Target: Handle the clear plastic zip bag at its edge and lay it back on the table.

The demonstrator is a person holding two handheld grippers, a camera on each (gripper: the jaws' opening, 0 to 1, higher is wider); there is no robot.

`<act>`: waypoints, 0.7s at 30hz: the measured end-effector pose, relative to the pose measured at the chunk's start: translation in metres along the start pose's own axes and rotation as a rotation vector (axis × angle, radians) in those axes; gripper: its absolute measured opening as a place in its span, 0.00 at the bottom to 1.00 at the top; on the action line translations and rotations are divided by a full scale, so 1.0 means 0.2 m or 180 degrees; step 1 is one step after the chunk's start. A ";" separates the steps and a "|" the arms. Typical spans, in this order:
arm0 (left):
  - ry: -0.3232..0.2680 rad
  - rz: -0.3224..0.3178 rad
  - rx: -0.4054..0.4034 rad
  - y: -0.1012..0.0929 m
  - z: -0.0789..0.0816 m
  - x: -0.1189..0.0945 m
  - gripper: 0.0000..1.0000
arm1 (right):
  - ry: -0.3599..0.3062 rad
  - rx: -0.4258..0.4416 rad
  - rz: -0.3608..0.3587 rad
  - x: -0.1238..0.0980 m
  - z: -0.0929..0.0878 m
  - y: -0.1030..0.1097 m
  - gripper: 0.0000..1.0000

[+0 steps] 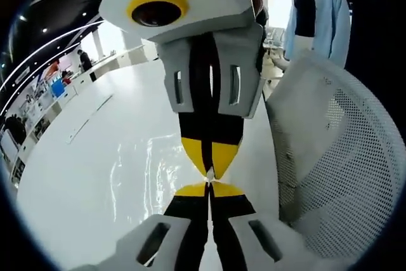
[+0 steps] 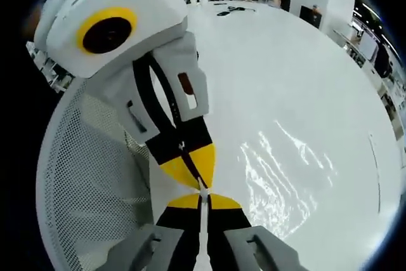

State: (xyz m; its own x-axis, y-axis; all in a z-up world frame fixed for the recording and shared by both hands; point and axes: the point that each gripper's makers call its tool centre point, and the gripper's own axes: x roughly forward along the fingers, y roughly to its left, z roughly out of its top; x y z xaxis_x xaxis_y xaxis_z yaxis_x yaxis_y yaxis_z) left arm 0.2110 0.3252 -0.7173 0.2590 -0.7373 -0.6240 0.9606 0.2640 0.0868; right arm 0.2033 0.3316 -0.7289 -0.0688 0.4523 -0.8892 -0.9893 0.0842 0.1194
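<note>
Two grippers meet tip to tip over a white desk (image 1: 76, 182), each with its jaws pressed together on a thin pale edge of the clear plastic zip bag (image 1: 143, 169). In the left gripper view, the left gripper (image 1: 209, 190) rises from the bottom with its yellow-tipped jaws closed, and the right gripper (image 1: 210, 168) comes down from above to face it, their tips nearly touching. A sliver of the bag's edge shows pinched between the two sets of tips. The rest of the bag spreads out to the left of the grippers, glinting against the desk surface. A white mesh chair back (image 1: 342, 157) stands just to the right of the grippers.

In the right gripper view, the right gripper (image 2: 202, 202) comes up from the bottom, jaws closed on the bag's edge, which runs as a pale strip between them. The left gripper (image 2: 193, 176) reaches in from the upper left to meet it. Here the bag (image 2: 285, 176) lies to the right of the grippers, wrinkled and shiny, and the chair back (image 2: 95, 182) sits to their left.
</note>
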 end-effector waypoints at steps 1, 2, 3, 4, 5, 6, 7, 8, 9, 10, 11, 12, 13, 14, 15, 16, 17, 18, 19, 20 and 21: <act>-0.0009 -0.0002 -0.0021 0.00 0.00 0.00 0.00 | 0.0000 0.0006 0.0000 0.00 0.00 0.00 0.00; -0.0036 0.0010 -0.0005 0.00 0.01 0.00 0.00 | -0.0006 -0.0005 -0.0007 0.00 0.00 0.00 0.00; -0.0055 0.0006 -0.0006 0.00 0.01 0.00 0.00 | -0.0005 -0.0006 -0.0008 0.00 0.00 0.00 0.00; -0.0074 -0.0004 -0.0031 0.00 0.02 -0.01 0.00 | -0.0003 -0.0015 -0.0008 0.00 0.00 0.00 0.00; -0.0076 -0.0001 -0.0042 0.00 0.02 -0.01 0.00 | -0.0002 -0.0017 -0.0009 0.00 0.00 0.00 0.00; -0.0087 0.0000 -0.0019 0.00 0.02 -0.01 0.00 | 0.0003 -0.0026 -0.0012 0.00 -0.01 0.00 0.00; -0.0093 -0.0007 -0.0022 0.00 0.02 -0.01 0.00 | 0.0007 -0.0039 -0.0014 0.00 -0.01 0.00 0.00; -0.0110 -0.0015 -0.0033 0.00 0.03 -0.01 0.00 | 0.0010 -0.0055 -0.0009 0.00 -0.01 0.00 0.00; -0.0126 -0.0024 -0.0049 -0.01 0.03 -0.02 0.00 | 0.0014 -0.0060 -0.0012 0.00 -0.01 0.00 0.00; -0.0131 -0.0026 -0.0043 -0.01 0.03 -0.02 0.00 | 0.0016 -0.0078 -0.0016 0.00 -0.01 0.00 0.00; -0.0126 -0.0023 -0.0016 -0.01 0.03 -0.02 0.00 | 0.0010 -0.0086 -0.0017 0.00 -0.01 0.01 0.00; -0.0132 -0.0032 -0.0032 -0.01 0.03 -0.02 0.00 | 0.0013 -0.0096 -0.0015 -0.01 -0.01 0.01 0.00; -0.0142 -0.0033 -0.0019 -0.01 0.03 -0.02 0.00 | 0.0009 -0.0115 -0.0014 -0.01 -0.01 0.01 0.00; -0.0146 -0.0039 -0.0006 -0.01 0.03 -0.02 0.00 | 0.0007 -0.0124 -0.0012 -0.01 -0.01 0.01 0.00; -0.0151 -0.0046 -0.0020 -0.01 0.03 -0.03 0.00 | 0.0004 -0.0144 -0.0008 -0.01 -0.01 0.01 0.00; -0.0155 -0.0049 -0.0020 -0.01 0.03 -0.03 0.00 | 0.0001 -0.0159 -0.0006 -0.01 -0.01 0.01 0.00; -0.0161 -0.0057 -0.0008 -0.01 0.04 -0.03 0.00 | 0.0002 -0.0180 -0.0006 -0.01 0.00 0.01 0.00; -0.0160 -0.0056 0.0014 -0.01 0.04 -0.03 0.00 | 0.0000 -0.0178 -0.0006 0.00 0.00 0.01 0.00; -0.0161 -0.0055 0.0017 -0.01 0.04 -0.03 0.00 | 0.0001 -0.0185 -0.0005 0.00 0.00 0.01 0.00; -0.0160 -0.0060 0.0016 -0.01 0.04 -0.03 0.00 | -0.0001 -0.0201 -0.0007 0.00 0.00 0.01 0.00; -0.0156 -0.0058 0.0006 -0.01 0.04 -0.03 0.00 | -0.0005 -0.0208 -0.0016 0.00 0.00 0.00 0.00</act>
State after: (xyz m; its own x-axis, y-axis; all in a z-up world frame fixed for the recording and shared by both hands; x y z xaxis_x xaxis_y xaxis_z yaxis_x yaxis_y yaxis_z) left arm 0.2083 0.3242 -0.7085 0.2461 -0.7715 -0.5867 0.9654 0.2491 0.0774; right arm 0.2034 0.3321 -0.7289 -0.0636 0.4536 -0.8890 -0.9959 0.0285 0.0858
